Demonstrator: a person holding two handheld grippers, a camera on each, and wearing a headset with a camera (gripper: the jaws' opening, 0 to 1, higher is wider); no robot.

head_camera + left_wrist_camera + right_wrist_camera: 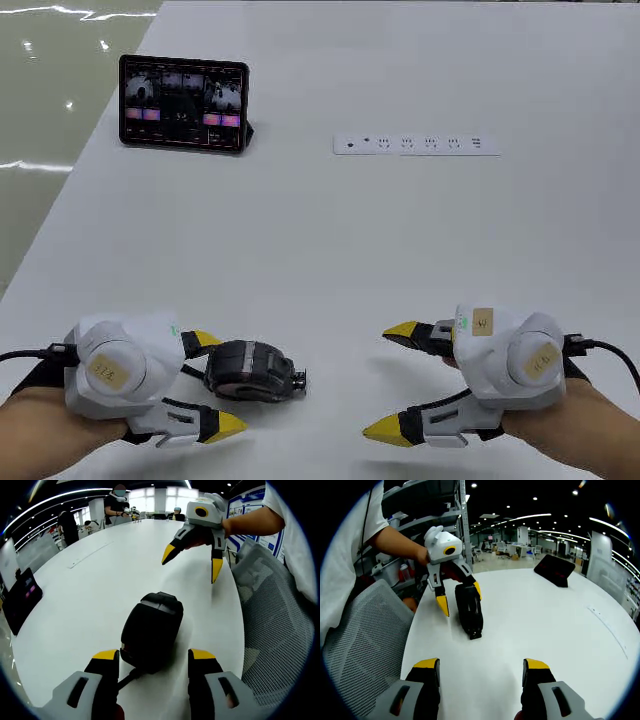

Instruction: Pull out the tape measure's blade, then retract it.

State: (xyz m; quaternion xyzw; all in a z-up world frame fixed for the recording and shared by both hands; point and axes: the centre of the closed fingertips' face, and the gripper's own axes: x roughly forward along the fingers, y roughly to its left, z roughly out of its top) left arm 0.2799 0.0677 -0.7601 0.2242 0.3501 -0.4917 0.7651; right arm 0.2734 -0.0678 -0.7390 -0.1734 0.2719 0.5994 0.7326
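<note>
1. Tongs first: the left tongs are apart, with one yellow tip on each side of the tape measure. In the left gripper view the case sits right between them. There's a sliver of gap on at least one side, so I'd say they're straddling it, not clamped.
2. The right tongs are also wide apart and holding nothing. They hover over the tabletop well off to the side of the tape measure, pointed toward it.
3. The tape measure itself is a dark, chunky case lying on the tabletop near the front edge. Its small end tab faces the right tongs. No blade is showing outside the case.
4. Further out, a tablet stands propped at the far left. A white power strip lies flat at the far right. Both are well clear of the action.
5. Progress-wise, looks to me like nothing's done yet. The case isn't pinned and the blade is fully in. Still left: clamp the case, catch the tab, pull the blade out, then let it retract.
</note>
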